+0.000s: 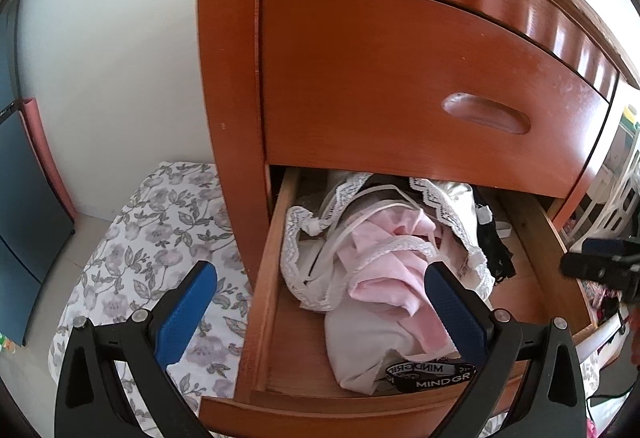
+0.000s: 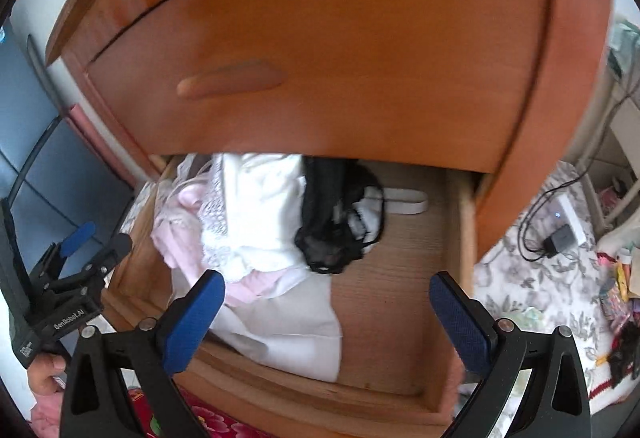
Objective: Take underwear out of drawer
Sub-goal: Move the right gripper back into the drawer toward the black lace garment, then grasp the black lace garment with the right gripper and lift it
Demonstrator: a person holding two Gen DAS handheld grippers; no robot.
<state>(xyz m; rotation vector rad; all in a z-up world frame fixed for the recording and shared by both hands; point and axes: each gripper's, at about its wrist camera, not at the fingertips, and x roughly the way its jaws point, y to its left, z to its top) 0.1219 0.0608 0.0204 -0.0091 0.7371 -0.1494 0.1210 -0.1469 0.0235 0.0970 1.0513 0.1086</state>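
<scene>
Left wrist view: drawer [image 1: 276, 278] pulled out, underwear [image 1: 384, 270] heaped inside, nothing removed yet. Left gripper [image 1: 320, 302] & right gripper [image 2: 326, 302] both wide apart, empty; grab + lift remain.

floral bedsheet [image 1: 160, 238] left of the cabinet, closed upper drawer front [image 1: 400, 85], black charger with cable [image 2: 558, 238] on the right

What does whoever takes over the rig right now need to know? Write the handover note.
Left gripper: open, empty, above the drawer's left edge.
Right gripper: open, empty, over the drawer's front.
Lower drawer is pulled out; the upper drawer is shut.
The pile sits left of centre: pink underwear, white lace garments, black underwear.
Done: drawer open. Left: grip a piece and lift it out.
</scene>
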